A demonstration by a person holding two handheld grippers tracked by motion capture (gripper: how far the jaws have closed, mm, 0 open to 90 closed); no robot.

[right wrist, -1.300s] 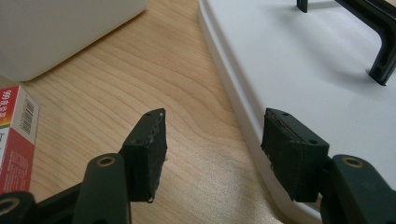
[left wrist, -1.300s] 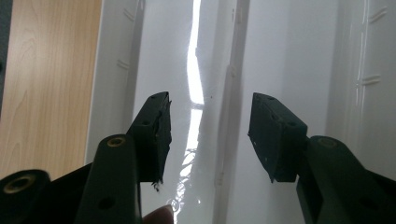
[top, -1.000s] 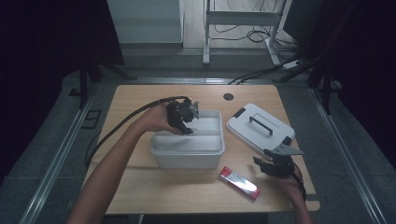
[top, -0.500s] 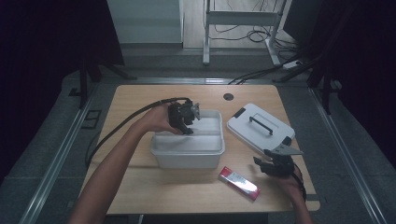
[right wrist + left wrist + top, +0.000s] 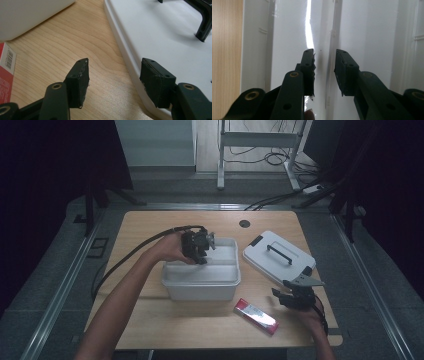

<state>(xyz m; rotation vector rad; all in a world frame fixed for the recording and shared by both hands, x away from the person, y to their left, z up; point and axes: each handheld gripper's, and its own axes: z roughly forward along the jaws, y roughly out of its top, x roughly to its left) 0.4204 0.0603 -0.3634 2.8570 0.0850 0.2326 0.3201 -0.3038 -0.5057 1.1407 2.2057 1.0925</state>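
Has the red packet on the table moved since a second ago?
No. The red packet lies in the same spot, in front of the white bin.

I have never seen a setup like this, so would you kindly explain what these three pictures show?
A person at a wooden table holds hand-operated tongs in each hand. The high view looks down on the table; the other two come from cameras riding on the tongs. The left tongs reach over the open white plastic bin, their jaws just closing astride its wall, not yet pressing. The right tongs hover open, straddling the edge of the white lid. A red packet lies nearby.
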